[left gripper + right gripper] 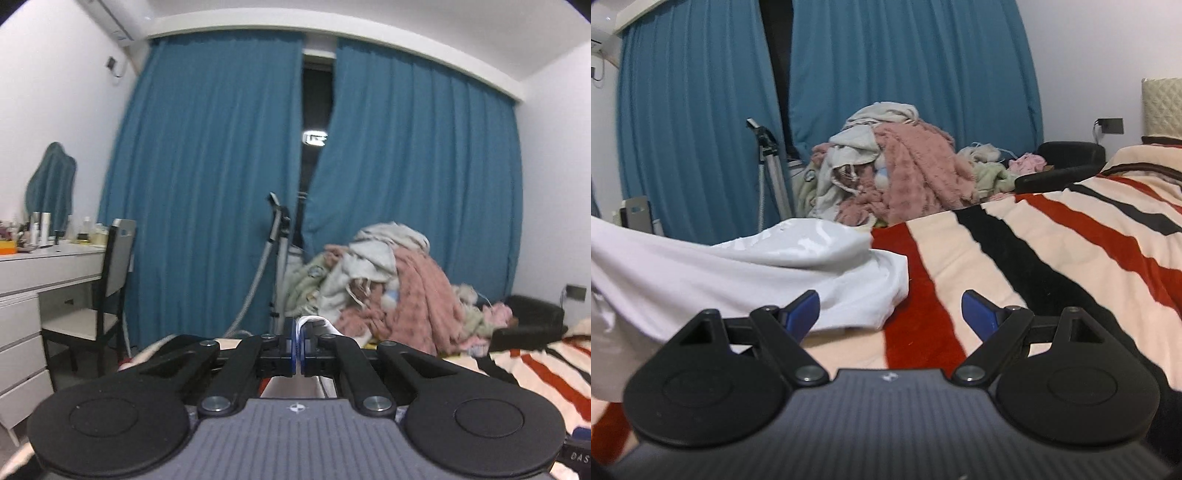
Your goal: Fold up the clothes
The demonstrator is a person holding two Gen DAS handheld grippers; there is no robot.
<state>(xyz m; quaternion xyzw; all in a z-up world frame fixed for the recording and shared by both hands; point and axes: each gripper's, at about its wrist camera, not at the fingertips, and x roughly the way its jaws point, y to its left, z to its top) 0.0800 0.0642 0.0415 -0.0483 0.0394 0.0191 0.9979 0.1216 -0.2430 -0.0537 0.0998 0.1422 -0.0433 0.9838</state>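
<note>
A white garment [746, 273] lies on the striped bed cover [1052, 251], and its left part rises off the bed toward the picture's left edge. My right gripper [892, 310] hovers low over the cover, open. The garment's near corner rests beside its left fingertip [807, 304], with no pad pressing on it. In the left wrist view my left gripper [299, 332] points level toward the curtains, with its blue pads together. A strip of white cloth [314, 320] sticks out above the pads, pinched between them. The rest of the garment is hidden below that gripper.
A heap of pink, grey and green clothes [388, 280] is piled at the bed's far end, before blue curtains [207, 177]. A tripod [277, 258] stands beside it. A white desk [44, 266] with bottles and a chair [107, 291] are at the left. A black armchair [1067, 155] sits at the right.
</note>
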